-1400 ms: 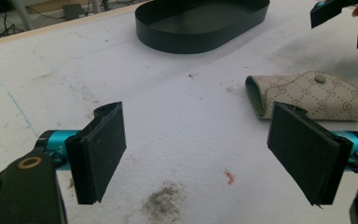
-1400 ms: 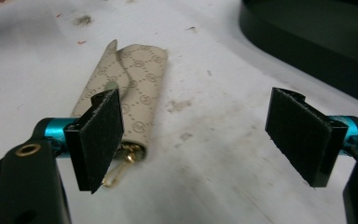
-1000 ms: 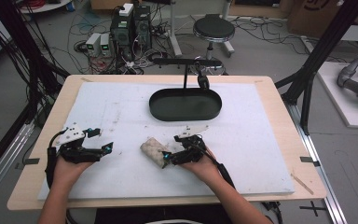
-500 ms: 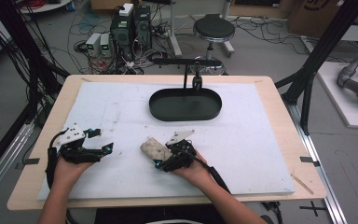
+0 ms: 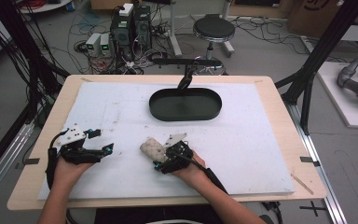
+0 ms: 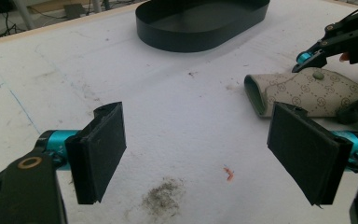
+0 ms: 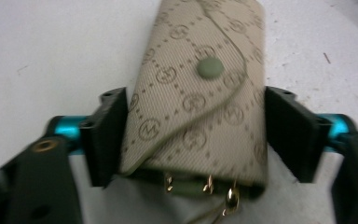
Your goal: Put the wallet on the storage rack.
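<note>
The right gripper (image 7: 193,140) straddles a beige pouch (image 7: 200,93) on the white mat (image 5: 261,140). Its jaws have just been closing and now touch the pouch's sides, its long axis running straight ahead between them. Well to the left, the left gripper (image 6: 200,154) stands spread and empty. Beyond lies a black tray (image 5: 185,103).

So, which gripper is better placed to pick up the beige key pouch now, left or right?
The right. The right gripper already has its jaws on both sides of the monogram key pouch and they have just been closing on it. The left gripper stands open over bare table, off to the side of the pouch.
</note>
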`<action>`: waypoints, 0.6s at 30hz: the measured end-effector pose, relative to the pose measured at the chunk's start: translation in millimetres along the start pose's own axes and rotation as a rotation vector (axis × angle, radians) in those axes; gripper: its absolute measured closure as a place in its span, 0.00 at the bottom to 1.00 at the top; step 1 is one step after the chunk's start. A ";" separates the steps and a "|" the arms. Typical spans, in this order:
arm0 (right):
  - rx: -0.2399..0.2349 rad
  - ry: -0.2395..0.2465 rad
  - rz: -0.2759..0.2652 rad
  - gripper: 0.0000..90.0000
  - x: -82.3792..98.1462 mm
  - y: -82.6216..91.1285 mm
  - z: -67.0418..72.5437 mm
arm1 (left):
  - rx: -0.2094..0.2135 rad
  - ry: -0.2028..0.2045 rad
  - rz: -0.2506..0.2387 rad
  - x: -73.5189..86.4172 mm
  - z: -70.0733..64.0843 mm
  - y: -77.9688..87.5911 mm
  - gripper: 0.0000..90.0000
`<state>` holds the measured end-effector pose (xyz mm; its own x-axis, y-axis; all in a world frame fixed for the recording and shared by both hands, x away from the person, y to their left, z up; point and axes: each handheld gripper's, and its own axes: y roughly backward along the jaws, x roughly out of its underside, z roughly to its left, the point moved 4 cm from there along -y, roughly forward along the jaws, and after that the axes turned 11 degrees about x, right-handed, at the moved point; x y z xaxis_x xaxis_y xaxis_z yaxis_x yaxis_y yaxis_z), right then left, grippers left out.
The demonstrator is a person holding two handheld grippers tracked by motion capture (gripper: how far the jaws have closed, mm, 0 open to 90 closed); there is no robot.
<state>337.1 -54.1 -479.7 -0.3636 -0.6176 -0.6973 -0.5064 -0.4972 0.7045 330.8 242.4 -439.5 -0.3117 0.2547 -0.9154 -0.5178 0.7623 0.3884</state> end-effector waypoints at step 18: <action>-0.010 -0.009 -0.099 0.42 -11.3 32.8 -38.4 | 0.004 0.002 -0.001 0.1 0.1 -0.5 0.22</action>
<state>354.6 -86.8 -443.6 -0.3197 -0.5597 -0.7645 -0.5325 -0.5613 0.6336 331.1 242.2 -439.8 -0.3133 0.2528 -0.9154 -0.5147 0.7648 0.3874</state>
